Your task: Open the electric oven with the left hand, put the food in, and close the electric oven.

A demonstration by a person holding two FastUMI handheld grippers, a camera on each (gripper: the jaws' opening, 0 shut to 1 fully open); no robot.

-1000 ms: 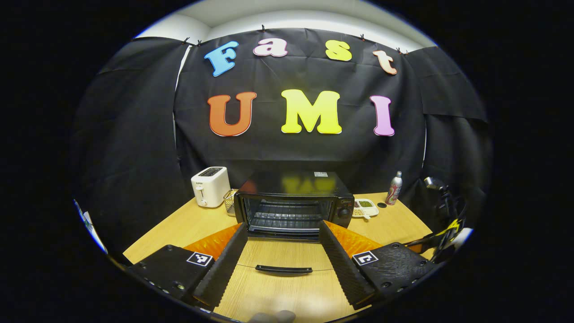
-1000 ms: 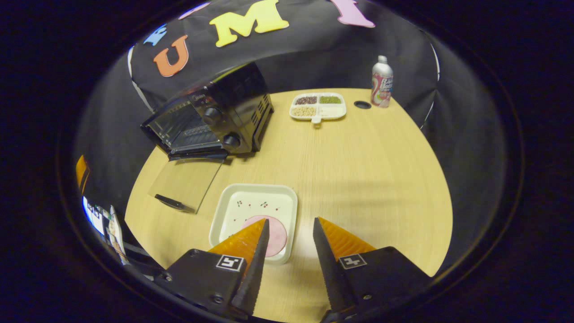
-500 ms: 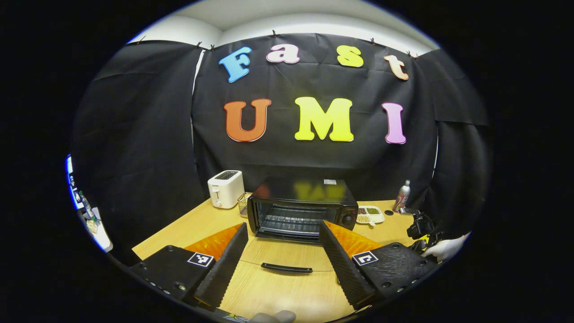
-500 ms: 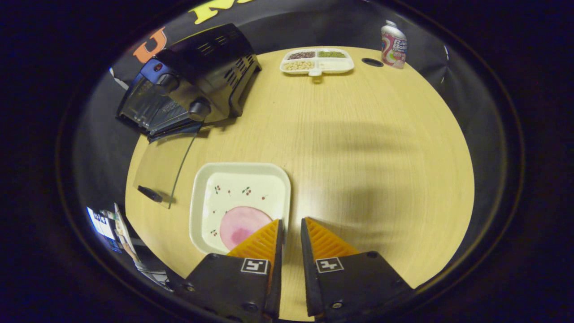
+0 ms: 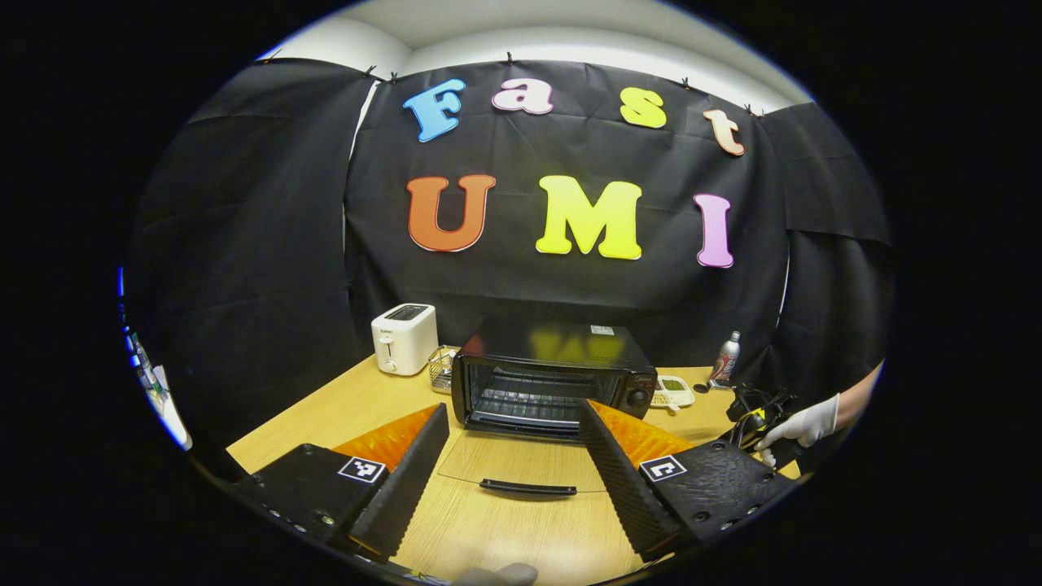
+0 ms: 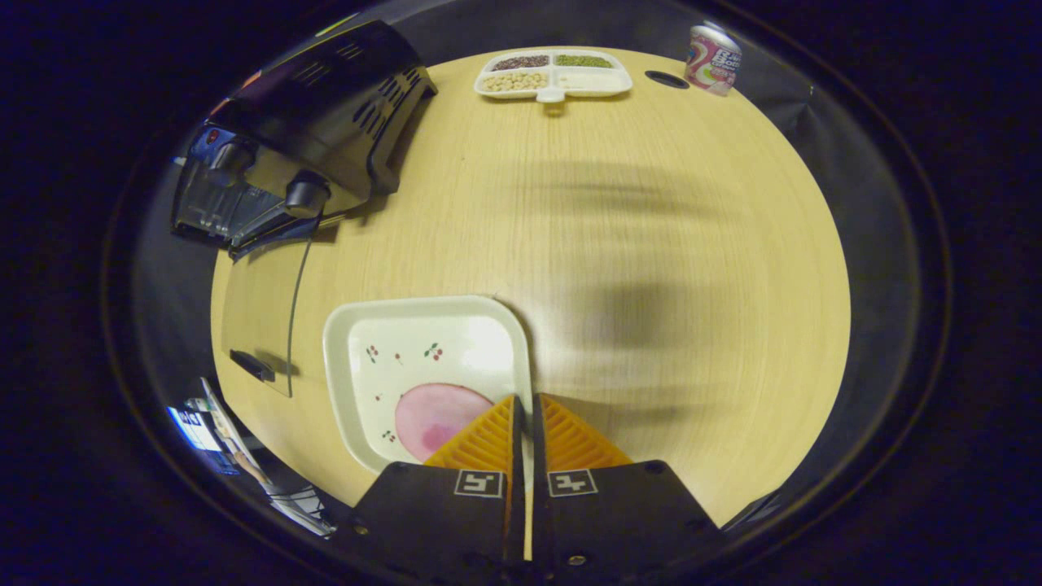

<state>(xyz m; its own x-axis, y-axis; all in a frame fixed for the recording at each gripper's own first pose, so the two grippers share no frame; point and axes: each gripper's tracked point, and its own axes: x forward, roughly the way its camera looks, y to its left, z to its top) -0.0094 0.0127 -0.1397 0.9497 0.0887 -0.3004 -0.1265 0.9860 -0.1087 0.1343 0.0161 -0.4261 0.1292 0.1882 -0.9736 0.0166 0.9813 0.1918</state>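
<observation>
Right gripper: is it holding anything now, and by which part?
Yes: the right gripper is shut on the white plate's right rim. The left gripper holds nothing.

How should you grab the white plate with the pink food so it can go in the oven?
Judging by its shape, pinch the plate by its raised right rim, coming from the near edge; the thin lip fits between two fingers. The right hand-held gripper looks closed on exactly that rim, clear of the pink food.
</observation>
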